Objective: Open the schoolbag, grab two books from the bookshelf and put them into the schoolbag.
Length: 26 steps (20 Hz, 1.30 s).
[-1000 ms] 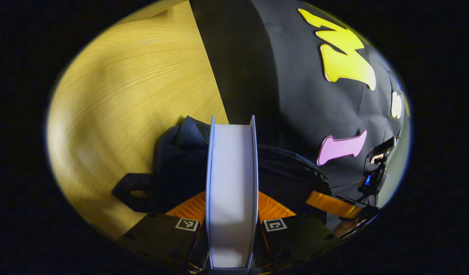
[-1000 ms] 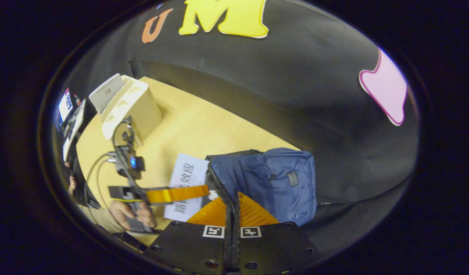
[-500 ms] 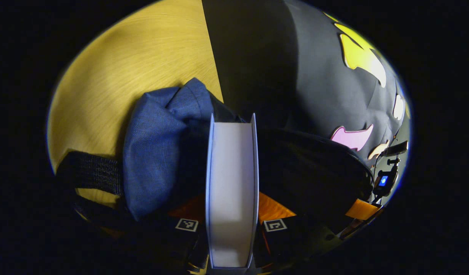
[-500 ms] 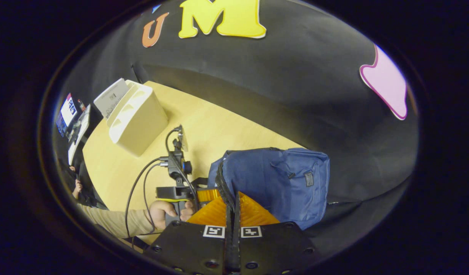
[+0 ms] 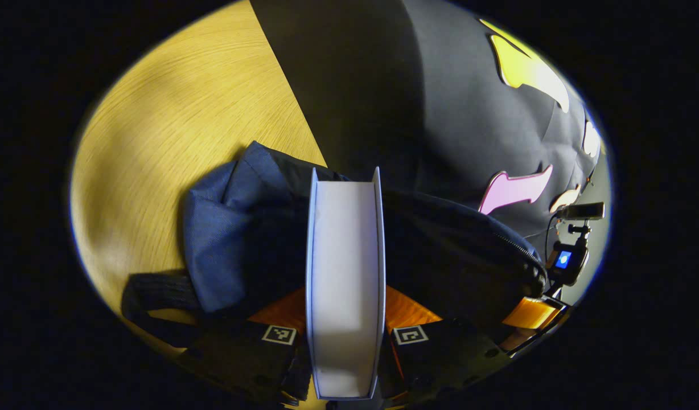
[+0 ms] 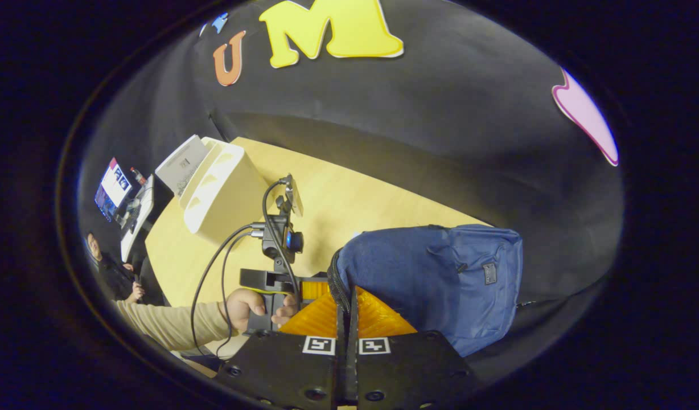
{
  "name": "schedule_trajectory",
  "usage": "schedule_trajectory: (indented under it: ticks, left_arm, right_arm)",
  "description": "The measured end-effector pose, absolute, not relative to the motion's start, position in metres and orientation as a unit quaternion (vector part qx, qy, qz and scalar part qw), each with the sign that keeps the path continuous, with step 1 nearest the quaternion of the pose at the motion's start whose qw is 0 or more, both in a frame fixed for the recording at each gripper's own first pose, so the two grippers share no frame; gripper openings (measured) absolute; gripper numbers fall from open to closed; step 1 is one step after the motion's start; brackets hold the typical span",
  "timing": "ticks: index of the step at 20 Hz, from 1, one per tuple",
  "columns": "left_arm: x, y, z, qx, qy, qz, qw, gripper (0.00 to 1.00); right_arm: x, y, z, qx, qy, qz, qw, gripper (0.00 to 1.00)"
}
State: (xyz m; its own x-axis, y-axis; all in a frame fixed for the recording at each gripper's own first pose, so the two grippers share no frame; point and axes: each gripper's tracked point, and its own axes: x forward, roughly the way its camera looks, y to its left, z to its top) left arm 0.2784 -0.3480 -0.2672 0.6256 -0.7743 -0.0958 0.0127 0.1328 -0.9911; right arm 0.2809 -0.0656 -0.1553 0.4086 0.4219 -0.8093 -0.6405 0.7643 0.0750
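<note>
Pinching the zippered rim of the blue schoolbag [image 6: 440, 279] between the two closed fingers of the right gripper [image 6: 347, 296], bag lying on the wooden table [image 6: 349, 205]. Showing the left gripper [image 6: 304, 287] just beside the bag's opening, gripped by a hand [image 6: 247, 304] in a beige sleeve. Standing farther back, a cream bookshelf [image 6: 224, 191] holding a book [image 6: 181, 165].

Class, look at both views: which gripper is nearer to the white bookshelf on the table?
Left. The left gripper lies between the bookshelf and the schoolbag; the right gripper, pinching the bag's rim, sits farther off.
</note>
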Motion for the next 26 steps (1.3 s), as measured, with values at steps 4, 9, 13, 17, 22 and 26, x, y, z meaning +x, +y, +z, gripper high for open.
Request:
schedule_trajectory:
  ticks: [4, 9, 13, 17, 22, 26]
  left_arm:
    - [0.273, -0.356, -0.266, -0.590, 0.319, -0.279, 0.688, 0.48]
    - [0.268, -0.373, -0.272, -0.590, 0.337, -0.246, 0.692, 0.55]
    - [0.259, -0.344, -0.263, -0.577, 0.332, -0.221, 0.713, 0.73]
    - [0.229, -0.298, -0.252, -0.547, 0.342, -0.198, 0.738, 0.78]
    - [0.179, -0.232, -0.192, -0.502, 0.317, -0.211, 0.776, 0.78]
    - [0.143, -0.173, -0.140, -0.432, 0.297, -0.206, 0.826, 0.78]
  right_arm:
    - [0.273, -0.048, -0.158, -0.138, 0.436, 0.332, 0.825, 0.01]
    - [0.264, -0.051, -0.158, -0.149, 0.442, 0.318, 0.825, 0.00]
    - [0.260, -0.065, -0.157, -0.156, 0.443, 0.300, 0.830, 0.01]
    - [0.254, -0.077, -0.156, -0.144, 0.445, 0.284, 0.837, 0.01]
    - [0.258, -0.081, -0.149, -0.125, 0.424, 0.268, 0.856, 0.01]
    - [0.258, -0.084, -0.146, -0.108, 0.420, 0.259, 0.863, 0.01]
